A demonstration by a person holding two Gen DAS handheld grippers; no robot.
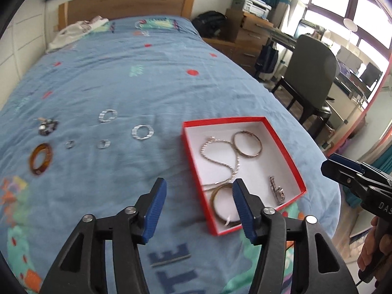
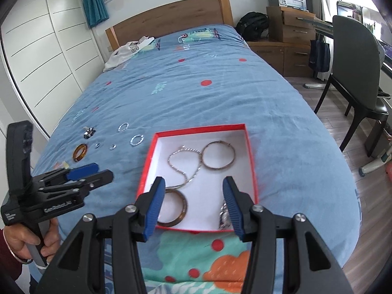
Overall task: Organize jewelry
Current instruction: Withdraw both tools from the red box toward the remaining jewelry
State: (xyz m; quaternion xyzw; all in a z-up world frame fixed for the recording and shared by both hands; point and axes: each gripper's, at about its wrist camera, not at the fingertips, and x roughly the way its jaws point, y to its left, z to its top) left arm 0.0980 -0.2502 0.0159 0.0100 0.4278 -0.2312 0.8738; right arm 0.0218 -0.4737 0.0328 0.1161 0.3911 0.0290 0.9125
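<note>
A red box (image 1: 284,144) (image 2: 251,152) with a white inside lies on the blue bed cover. It holds a silver chain (image 1: 220,154) (image 2: 182,164), a thin bangle (image 1: 247,144) (image 2: 218,155), a brown bangle (image 1: 221,203) (image 2: 181,208) and a silver watch (image 1: 276,191) (image 2: 224,216). Left of it lie an amber bangle (image 1: 41,158) (image 2: 80,152), a dark beaded piece (image 1: 47,126) (image 2: 89,132), two silver hoops (image 1: 142,132) (image 2: 136,140) and small rings (image 1: 104,144). My left gripper (image 1: 199,196) is open and empty above the box's near left corner. My right gripper (image 2: 193,191) is open and empty over the box's near end.
A white garment (image 2: 127,51) lies by the wooden headboard. A dark chair (image 2: 355,56), a desk and drawers stand right of the bed. White wardrobe doors (image 2: 44,56) line the left wall. The other gripper shows at the edge of each view (image 1: 355,178) (image 2: 80,171).
</note>
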